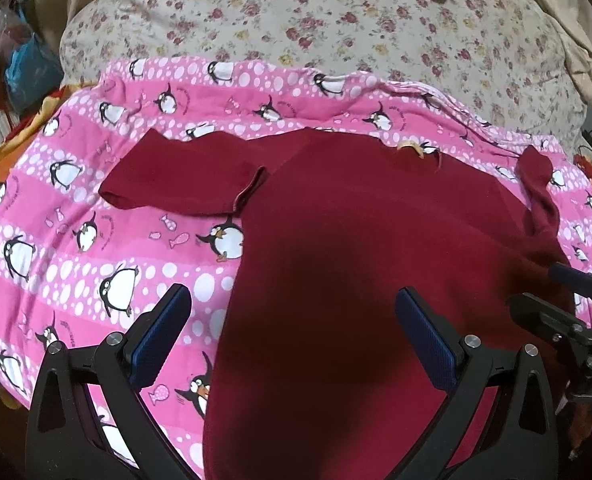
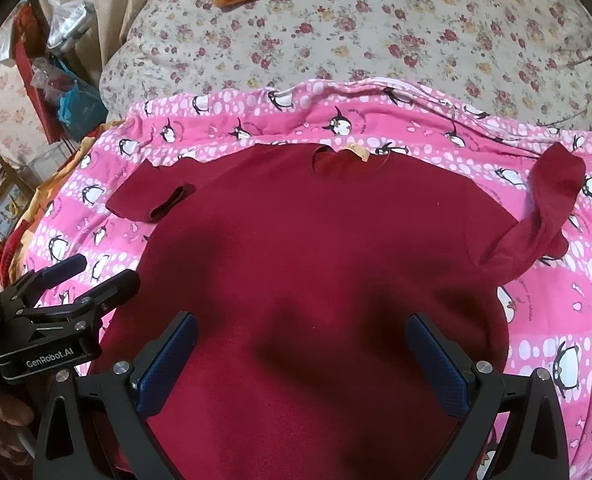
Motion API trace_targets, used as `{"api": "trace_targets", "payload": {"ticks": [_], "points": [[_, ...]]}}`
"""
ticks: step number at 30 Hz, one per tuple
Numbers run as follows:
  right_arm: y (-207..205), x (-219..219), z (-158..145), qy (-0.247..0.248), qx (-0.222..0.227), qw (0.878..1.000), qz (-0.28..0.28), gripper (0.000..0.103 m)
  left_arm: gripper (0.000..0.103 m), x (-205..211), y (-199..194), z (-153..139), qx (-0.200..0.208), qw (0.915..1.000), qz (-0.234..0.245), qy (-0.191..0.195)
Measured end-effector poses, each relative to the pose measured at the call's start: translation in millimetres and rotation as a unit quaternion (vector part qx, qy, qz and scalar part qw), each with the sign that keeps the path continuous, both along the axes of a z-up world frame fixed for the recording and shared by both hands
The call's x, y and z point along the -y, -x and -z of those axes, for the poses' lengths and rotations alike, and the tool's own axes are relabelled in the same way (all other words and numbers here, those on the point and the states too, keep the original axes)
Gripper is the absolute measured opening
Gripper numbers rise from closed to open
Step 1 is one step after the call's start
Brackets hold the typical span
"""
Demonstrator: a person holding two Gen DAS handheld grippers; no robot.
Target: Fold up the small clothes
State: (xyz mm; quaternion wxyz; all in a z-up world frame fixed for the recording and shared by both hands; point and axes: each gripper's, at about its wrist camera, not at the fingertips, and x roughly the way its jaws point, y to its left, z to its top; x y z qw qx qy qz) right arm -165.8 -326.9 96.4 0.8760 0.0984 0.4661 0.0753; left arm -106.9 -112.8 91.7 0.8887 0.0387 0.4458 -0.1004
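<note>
Your shirt lies spread flat on the pink sheet over the bed, collar away from you. Your right gripper hangs above its lower middle, fingers spread wide, holding nothing. Your left gripper straddles the shirt's left edge, fingers equally wide and empty, one over shirt, one over sheet.
</note>
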Motion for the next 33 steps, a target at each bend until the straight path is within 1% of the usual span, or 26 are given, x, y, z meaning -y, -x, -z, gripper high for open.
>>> {"api": "trace_targets", "payload": {"ticks": [4, 7, 10, 17, 24, 26, 29, 31, 33], "points": [[-2, -5, 2, 0.006, -0.011, 1.0, -0.001, 0.103, 0.102, -11, -4, 4, 0.002, 0.9999, -0.011, 0.013], [-5, -12, 1, 0.021, -0.016, 1.0, -0.008, 0.103, 0.102, -19, -6, 8, -0.002, 0.9996, -0.018, 0.023], [-9, -19, -5, 0.031, -0.012, 0.999, -0.013, 0.103, 0.102, -27, -8, 10, -0.001, 0.9994, -0.024, 0.024], [-24, -45, -13, 0.036, -0.005, 0.999, -0.033, 0.103, 0.102, -54, -14, 14, -0.004, 0.9984, -0.046, 0.032], [-45, -77, -14, 0.039, -0.003, 0.997, -0.066, 0.103, 0.102, -91, -23, 16, -0.003, 0.9959, -0.084, 0.033], [-53, -84, -14, 0.033, -0.001, 0.997, -0.074, 0.103, 0.102, -108, -28, 15, -0.003, 0.9938, -0.105, 0.038], [-72, -96, -15, 0.003, 0.007, 0.996, -0.094, 0.103, 0.102, -129, -33, 16, -0.007, 0.9898, -0.134, 0.049], [-88, -106, -14, -0.016, 0.013, 0.995, -0.1, 0.098, 0.102, -141, -34, 18, -0.011, 0.9874, -0.148, 0.056], [-107, -118, -11, -0.022, 0.017, 0.994, -0.106, 0.083, 0.102, -147, -35, 21, -0.014, 0.9864, -0.153, 0.059]]}}
